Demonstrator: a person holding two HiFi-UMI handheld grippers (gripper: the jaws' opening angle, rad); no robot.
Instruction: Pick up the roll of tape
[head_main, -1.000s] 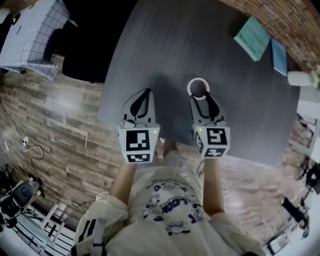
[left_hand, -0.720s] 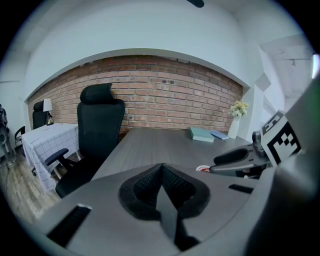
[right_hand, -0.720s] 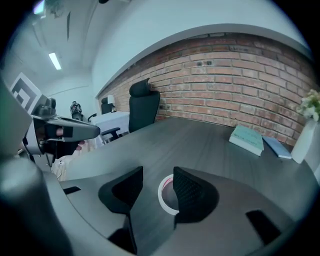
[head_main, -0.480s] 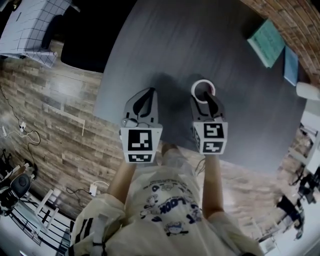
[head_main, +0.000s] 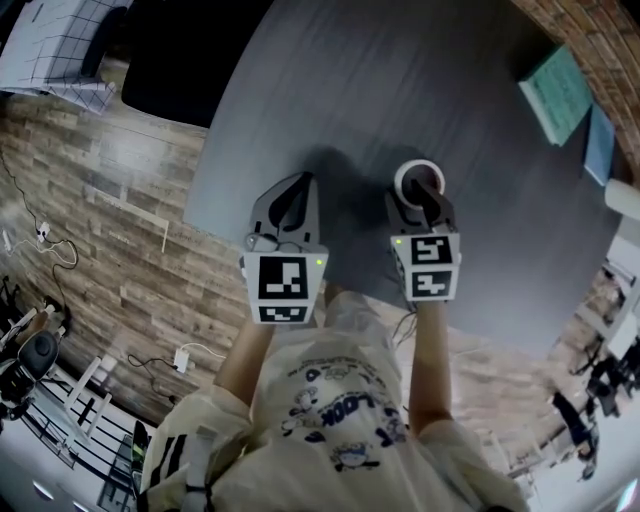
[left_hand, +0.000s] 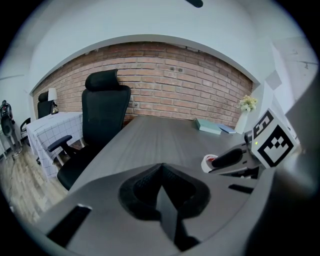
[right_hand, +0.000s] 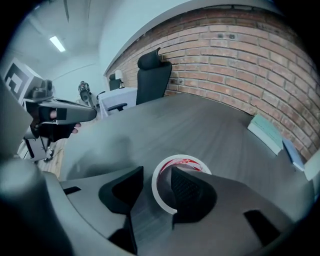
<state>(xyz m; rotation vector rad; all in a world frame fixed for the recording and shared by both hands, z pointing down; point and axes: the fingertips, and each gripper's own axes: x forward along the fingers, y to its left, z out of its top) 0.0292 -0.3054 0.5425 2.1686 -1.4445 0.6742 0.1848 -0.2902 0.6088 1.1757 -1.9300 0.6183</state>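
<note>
At the left edge of the left gripper view, a side table under a checked cloth (left_hand: 52, 127) stands behind a black office chair (left_hand: 102, 115), which is pulled up to the grey table (head_main: 400, 70).

Next comes the left gripper (head_main: 298, 186), low over the near part of the table. Its 2 jaws are pressed together with nothing between them, as its own view shows (left_hand: 161, 172).

Right of it, the right gripper (head_main: 424, 192) reaches onto the roll of tape (head_main: 404, 183). The roll lies flat on the table near the front edge, white outside with red print inside (right_hand: 181, 161). This gripper's (right_hand: 152, 186) jaws are apart and straddle the near wall of the roll: 1 jaw is outside the ring, the other down in its hole. A thin gap shows between the outer jaw and the wall.

Further right, well apart from the roll, a green book (head_main: 555, 92) and a blue one (head_main: 598, 145) lie by the brick wall (right_hand: 240, 55).
</note>
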